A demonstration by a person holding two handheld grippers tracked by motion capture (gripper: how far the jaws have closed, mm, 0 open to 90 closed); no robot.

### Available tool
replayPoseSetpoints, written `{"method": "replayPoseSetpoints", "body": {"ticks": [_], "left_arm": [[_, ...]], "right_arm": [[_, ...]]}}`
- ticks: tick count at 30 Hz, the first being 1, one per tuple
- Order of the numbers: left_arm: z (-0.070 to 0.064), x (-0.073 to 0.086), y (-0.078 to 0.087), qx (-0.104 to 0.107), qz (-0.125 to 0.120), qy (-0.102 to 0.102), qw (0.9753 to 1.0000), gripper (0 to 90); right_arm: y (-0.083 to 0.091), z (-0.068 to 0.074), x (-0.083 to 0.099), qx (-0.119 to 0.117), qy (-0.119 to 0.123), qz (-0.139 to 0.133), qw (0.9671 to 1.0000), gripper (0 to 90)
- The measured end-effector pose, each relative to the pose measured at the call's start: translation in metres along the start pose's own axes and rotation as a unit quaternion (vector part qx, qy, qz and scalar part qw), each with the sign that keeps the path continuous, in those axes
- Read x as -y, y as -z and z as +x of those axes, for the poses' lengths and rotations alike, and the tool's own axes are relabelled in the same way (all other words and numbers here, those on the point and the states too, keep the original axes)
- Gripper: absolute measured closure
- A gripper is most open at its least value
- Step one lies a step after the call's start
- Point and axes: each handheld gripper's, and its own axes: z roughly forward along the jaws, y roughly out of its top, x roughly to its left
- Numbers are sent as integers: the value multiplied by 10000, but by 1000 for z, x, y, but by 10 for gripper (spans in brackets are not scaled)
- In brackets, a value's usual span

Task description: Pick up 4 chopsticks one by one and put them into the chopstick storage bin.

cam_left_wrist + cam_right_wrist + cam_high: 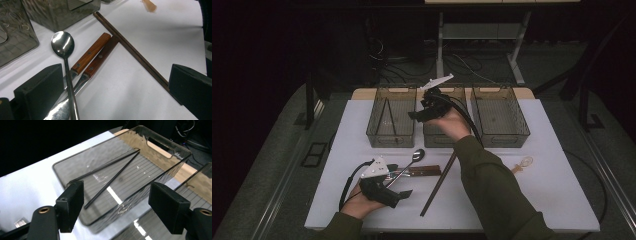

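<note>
Our left gripper [399, 194] open — spoon [65, 62] handle between jaws, lengthwise; right gripper [422, 114] open, empty, over bins.

Table [362, 200]: bins [500, 116], spoon [414, 158], chopsticks [438, 184].

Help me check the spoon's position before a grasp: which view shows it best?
The left gripper view: the spoon lies close up, bowl up, its stem crossing the wooden-handled knives. The high view shows it small beside the left hand-held gripper.
</note>
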Motion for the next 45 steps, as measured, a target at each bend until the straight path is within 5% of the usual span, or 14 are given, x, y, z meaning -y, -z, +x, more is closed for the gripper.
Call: {"method": "replayPoseSetpoints", "body": {"ticks": [16, 38, 45], "left_arm": [[-2, 4, 0, -44, 107, 27, 9999, 0], [-2, 6, 0, -226, 167, 25, 9996, 0], [-4, 4, -2, -273, 222, 7, 9994, 0]], "right_arm": [[43, -2, 42, -37, 179, -141, 9997, 267], [104, -3, 120, -36, 76, -293, 9995, 266], [118, -2, 151, -57, 37, -294, 9995, 183]]}}
